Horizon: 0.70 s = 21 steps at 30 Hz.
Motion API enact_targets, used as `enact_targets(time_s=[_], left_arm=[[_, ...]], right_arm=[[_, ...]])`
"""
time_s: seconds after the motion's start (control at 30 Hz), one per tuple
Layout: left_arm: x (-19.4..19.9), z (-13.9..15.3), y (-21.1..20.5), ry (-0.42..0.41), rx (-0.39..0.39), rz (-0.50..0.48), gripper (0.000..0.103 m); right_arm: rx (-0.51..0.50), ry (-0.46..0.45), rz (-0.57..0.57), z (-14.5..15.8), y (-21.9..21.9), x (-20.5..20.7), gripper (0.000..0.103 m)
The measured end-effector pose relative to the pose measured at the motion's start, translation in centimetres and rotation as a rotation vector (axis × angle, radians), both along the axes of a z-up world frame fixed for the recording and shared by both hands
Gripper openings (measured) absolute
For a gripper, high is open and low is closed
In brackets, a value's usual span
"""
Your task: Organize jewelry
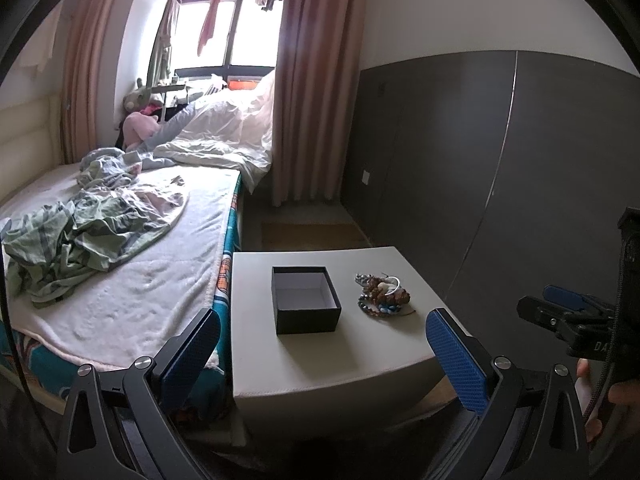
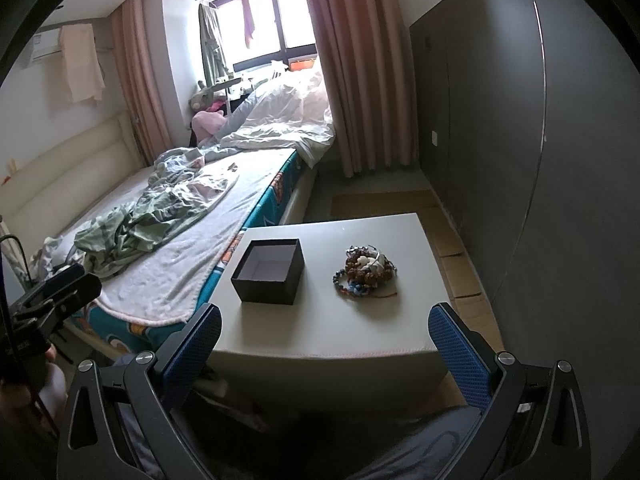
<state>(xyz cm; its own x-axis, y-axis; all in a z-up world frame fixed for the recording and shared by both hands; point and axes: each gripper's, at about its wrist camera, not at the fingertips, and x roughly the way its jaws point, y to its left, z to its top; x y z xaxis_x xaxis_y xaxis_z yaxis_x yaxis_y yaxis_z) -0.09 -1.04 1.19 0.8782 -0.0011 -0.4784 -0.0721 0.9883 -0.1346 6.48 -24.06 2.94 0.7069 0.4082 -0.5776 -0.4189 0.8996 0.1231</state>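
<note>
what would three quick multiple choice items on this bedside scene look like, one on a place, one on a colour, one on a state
1. Where does the jewelry pile lie?
A. inside the box
B. on the table top, to the right of the box
C. on the bed

2. What colour is the outside of the open box?
A. black
B. red
C. white

3. How do the two grippers stand?
A. both shut on jewelry
B. left open, right shut on the box
C. both open and holding nothing

Answers:
1 B: the bracelets and beads sit in a heap on the bare white table, apart from the box.
2 A: its outer walls are black, with a pale lining.
3 C: the left gripper and right gripper each show their blue pads spread wide with nothing between them, short of the table.
</note>
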Motion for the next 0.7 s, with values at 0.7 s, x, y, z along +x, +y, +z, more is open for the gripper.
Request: enact_targets(time_s=[0.7], left_arm=[[6.3,-1.7,-0.2,0.074,-0.030,-0.049,0.099]], right_arm=[[0.042,0.071,-0.052,-2.3,-2.3,5.7,0.103]])
